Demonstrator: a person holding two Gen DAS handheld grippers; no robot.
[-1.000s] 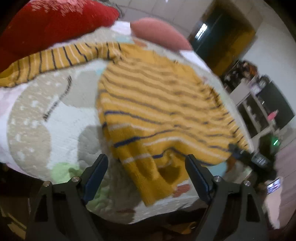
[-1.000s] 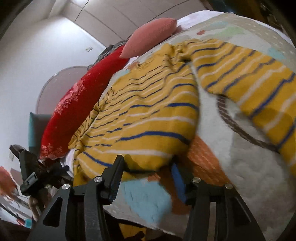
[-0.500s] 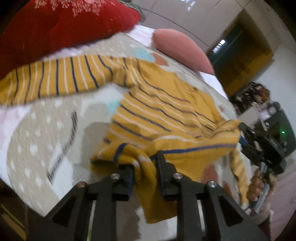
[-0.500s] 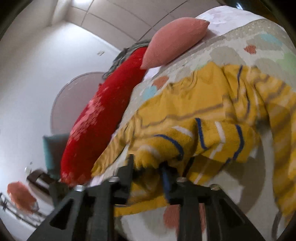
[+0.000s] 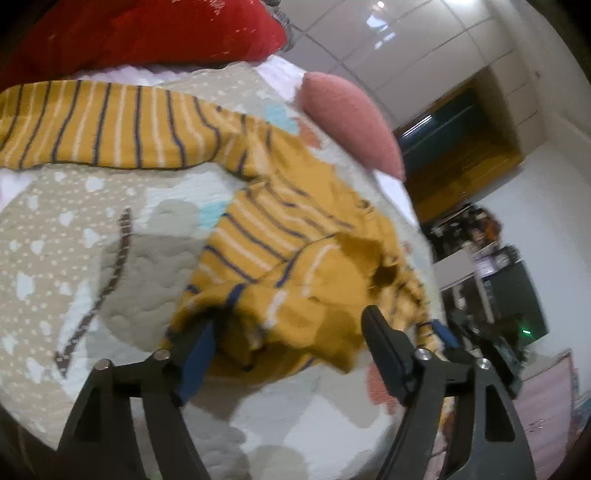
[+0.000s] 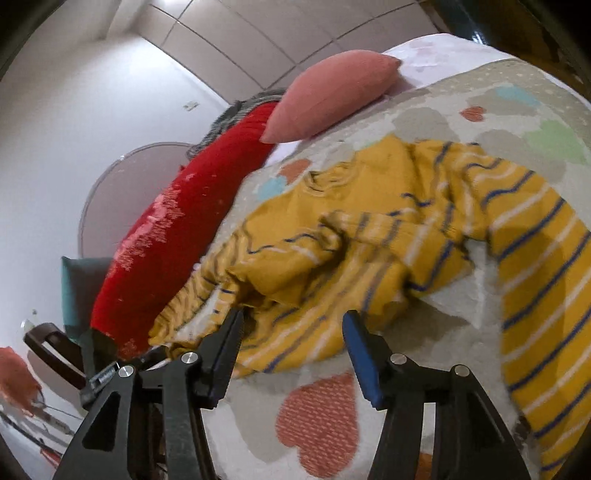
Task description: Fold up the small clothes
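Observation:
A yellow sweater (image 5: 295, 258) with navy and white stripes lies on the patterned quilt (image 5: 74, 229). Its lower hem is doubled over the body in a loose, rumpled fold. One sleeve (image 5: 92, 125) stretches out flat to the far left in the left wrist view, and the other sleeve (image 6: 546, 295) runs down the right of the right wrist view. My left gripper (image 5: 290, 321) is opening, with the folded hem lying slack between its fingers. My right gripper (image 6: 291, 315) is opening too, over the other end of the fold (image 6: 303, 332), and its pads are off the cloth.
A red bolster (image 5: 147, 33) and a pink cushion (image 5: 351, 122) lie along the far side of the bed. The quilt's near edge curves off just below the fingers. Dark furniture (image 5: 517, 295) stands beyond the bed on the right, and a teal chair (image 6: 77, 291) on the other side.
Both grippers shut on the hem at the near edge, carried it up over the sweater's body, then let go. The hem now lies folded over.

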